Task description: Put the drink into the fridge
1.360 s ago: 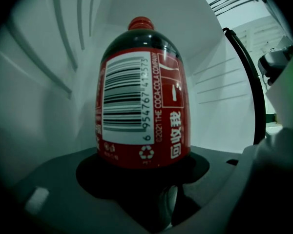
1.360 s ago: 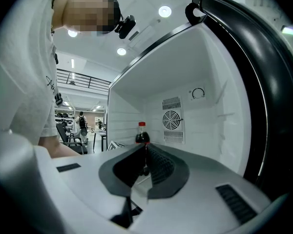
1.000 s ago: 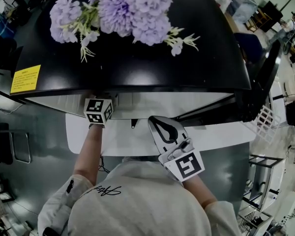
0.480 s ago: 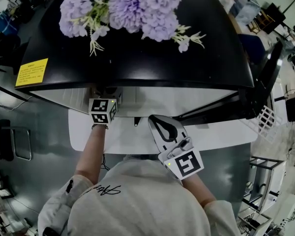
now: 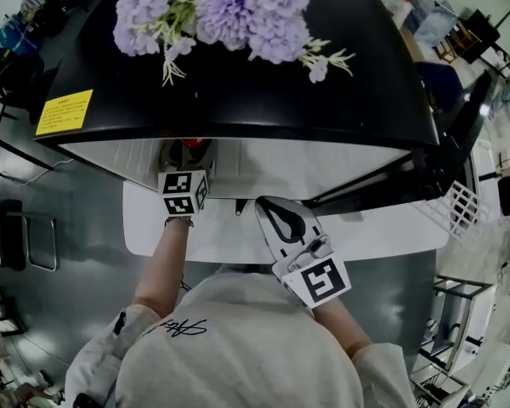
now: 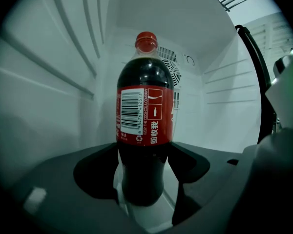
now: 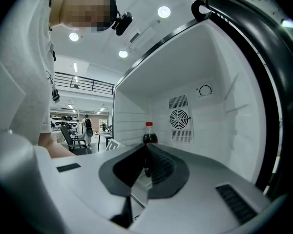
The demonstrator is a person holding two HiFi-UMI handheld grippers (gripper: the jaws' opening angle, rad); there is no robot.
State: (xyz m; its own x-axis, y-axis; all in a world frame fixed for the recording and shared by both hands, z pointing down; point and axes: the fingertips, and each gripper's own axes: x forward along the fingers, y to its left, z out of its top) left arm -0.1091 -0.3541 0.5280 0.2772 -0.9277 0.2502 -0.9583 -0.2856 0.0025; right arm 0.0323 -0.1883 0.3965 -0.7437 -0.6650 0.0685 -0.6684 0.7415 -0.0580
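Note:
A cola bottle [image 6: 144, 130] with a red cap and red label stands upright on the white floor inside the open fridge [image 6: 53, 106]. My left gripper [image 6: 144, 182] reaches into the fridge with its jaws on either side of the bottle's lower body; a thin pale gap shows at the left side, so it reads as open. From the head view only the red cap [image 5: 195, 145] shows, past the left gripper [image 5: 184, 158], under the fridge's black top [image 5: 238, 100]. My right gripper [image 5: 269, 213] hangs in front of the fridge, shut and empty. Its own view shows the bottle [image 7: 148, 133] beyond the right gripper [image 7: 146, 152].
Purple artificial flowers [image 5: 238, 7] and a yellow sticker [image 5: 64, 111] lie on the fridge top. The fridge door [image 5: 442, 151] swings open to the right. A fan vent [image 7: 179, 118] sits on the back wall. Chairs and desks fill the room at left.
The left gripper has drawn back a little from under the fridge top, and the bottle's red cap now shows beyond it. The right gripper has stayed in place.

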